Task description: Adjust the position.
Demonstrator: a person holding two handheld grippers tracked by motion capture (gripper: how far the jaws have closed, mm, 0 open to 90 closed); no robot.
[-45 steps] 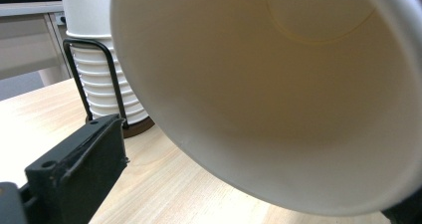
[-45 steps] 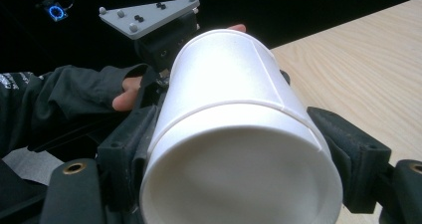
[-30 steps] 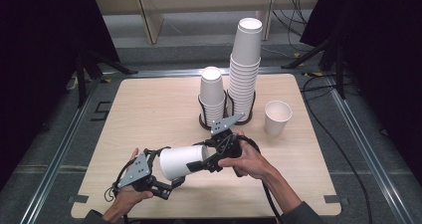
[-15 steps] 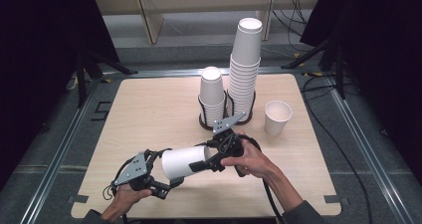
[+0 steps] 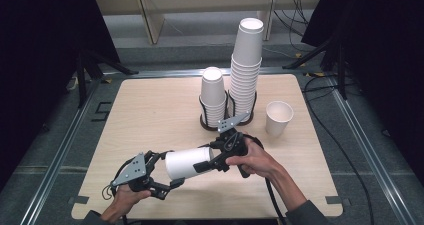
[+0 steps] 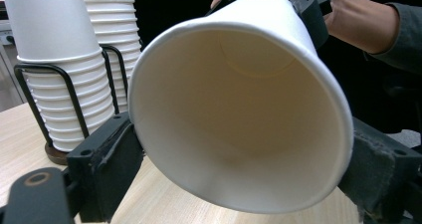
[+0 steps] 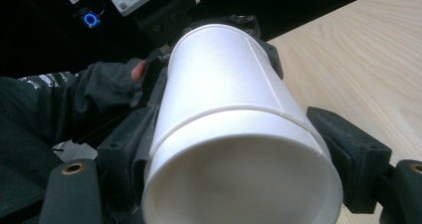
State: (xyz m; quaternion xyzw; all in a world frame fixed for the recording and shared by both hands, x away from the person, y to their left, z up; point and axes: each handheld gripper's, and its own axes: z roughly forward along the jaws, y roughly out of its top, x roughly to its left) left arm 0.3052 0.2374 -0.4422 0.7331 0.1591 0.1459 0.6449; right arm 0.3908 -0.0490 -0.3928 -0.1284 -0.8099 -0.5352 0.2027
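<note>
Near the table's (image 5: 150, 110) 6 o'clock edge, we've got a paper cup (image 5: 187, 162) held level just above the wood, mouth pointing to 8 o'clock, base to 2 o'clock.

The right gripper (image 5: 216, 160) is clamped on the base end, jaws tight on both sides of the wall in the right gripper view. The left gripper (image 5: 167, 171) sits at the mouth end. Its jaws have just been closing w/ the cup's rim between them, and in the left gripper view both pads now touch the rim on opposite sides, so we read that as a grip too.

A line runs round the cup wall in the right gripper view. It could be two cups nested, but we can't tell for sure.

At 12 o'clock from the cup stand a short stack (image 5: 212, 97) and a tall stack (image 5: 245, 70) in a wire holder (image 5: 227, 122). A lone cup (image 5: 278, 117) stands upright at 2 o'clock, mouth up.

Step in hand, as we judge it: a two-handed hold on the cup, prob. a handover or pulling nested cups apart.

Next move calls for:
- a light squeeze on the left, since the rim will dent easily
- a straight pull along the cup's axis, 8 to 2 o'clock, w/o twisting
- one side letting go only once the other holds firm
</note>
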